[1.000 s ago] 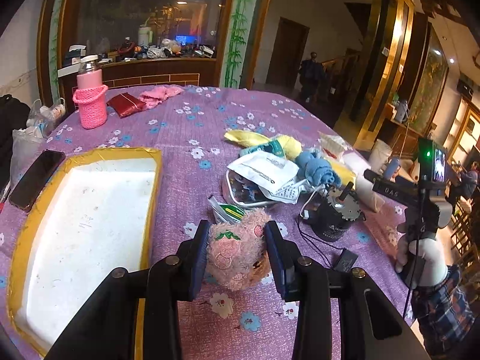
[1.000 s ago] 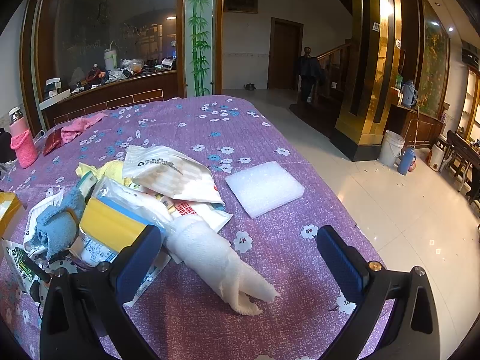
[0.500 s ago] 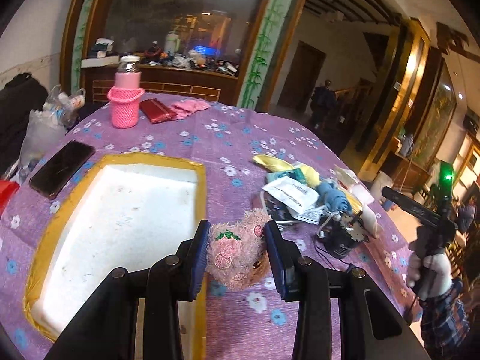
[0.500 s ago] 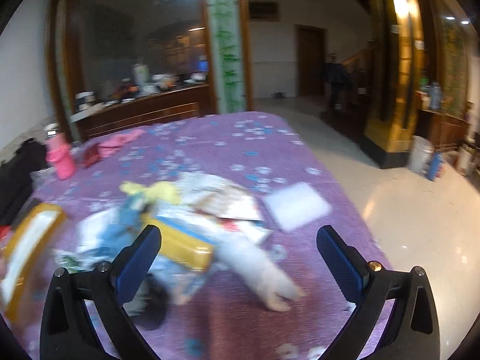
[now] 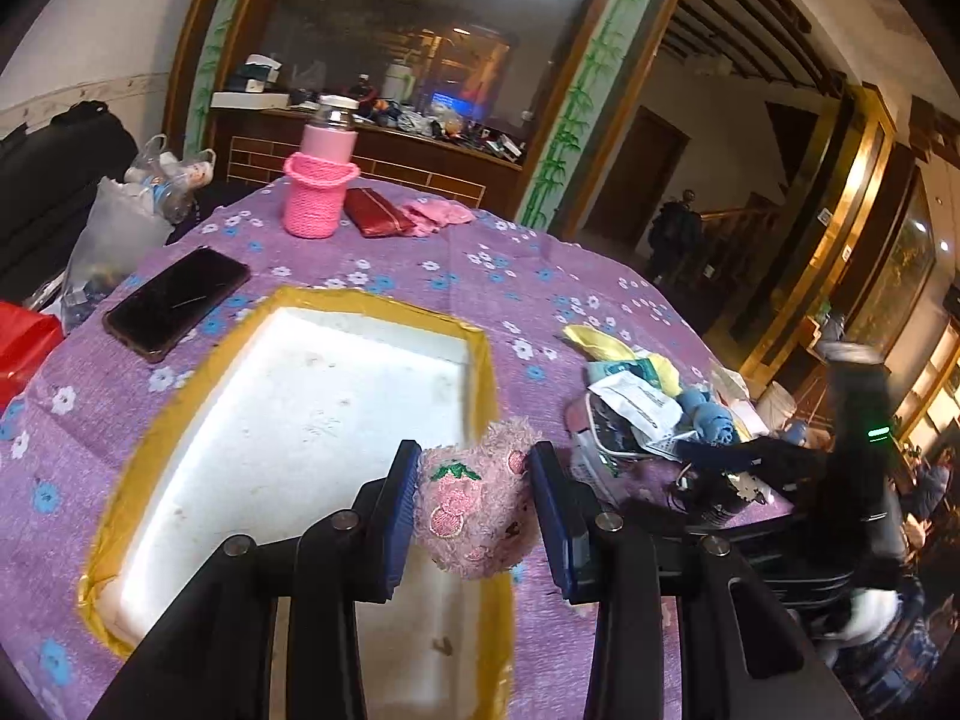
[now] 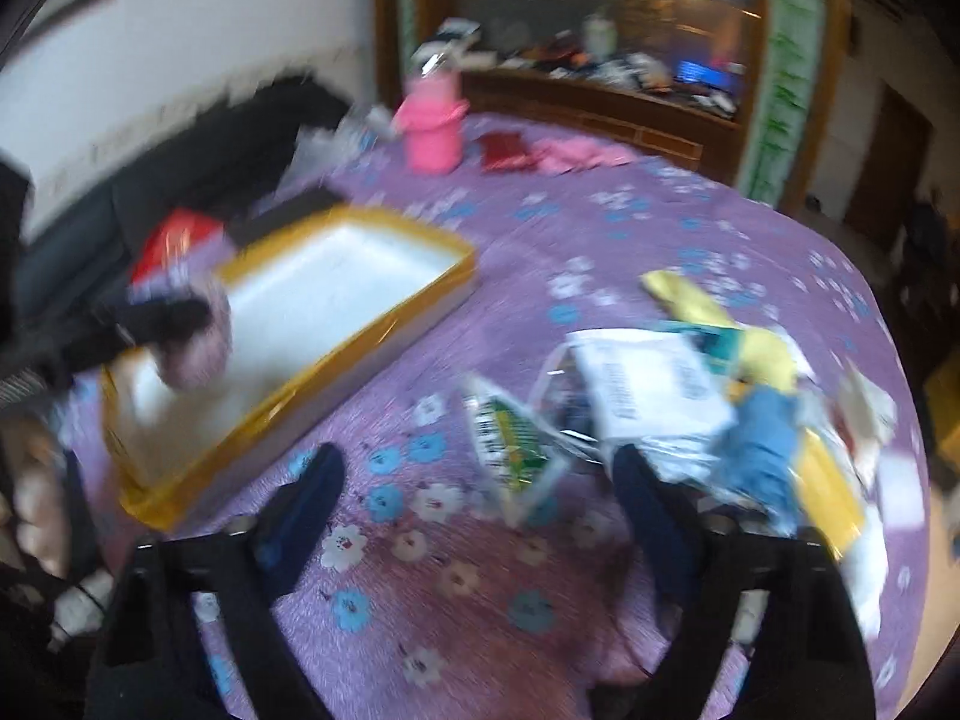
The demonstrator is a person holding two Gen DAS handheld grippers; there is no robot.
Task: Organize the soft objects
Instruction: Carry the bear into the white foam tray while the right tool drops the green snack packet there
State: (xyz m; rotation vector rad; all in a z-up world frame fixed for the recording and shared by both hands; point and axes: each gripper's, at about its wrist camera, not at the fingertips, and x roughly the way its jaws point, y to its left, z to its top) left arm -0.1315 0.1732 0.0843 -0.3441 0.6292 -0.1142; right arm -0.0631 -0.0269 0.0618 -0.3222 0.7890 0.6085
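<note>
Pink plush (image 5: pixel 477 507) between left tongs (image 5: pixel 474 510)

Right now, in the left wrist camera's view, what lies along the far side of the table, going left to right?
Black phone → pink knitted bottle holder → dark red pouch → pink cloth.

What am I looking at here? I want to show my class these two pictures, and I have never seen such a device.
A person holds a two-finger tool in each hand, with a camera looking along the fingers. One picture is from the left tool: its gripper squeezes a pink plush toy above the yellow-edged white tray. The blurred picture is from the right tool: its gripper is open and empty over the purple flowered tablecloth. Beside the tray lies a pile of packets and cloths.
</note>
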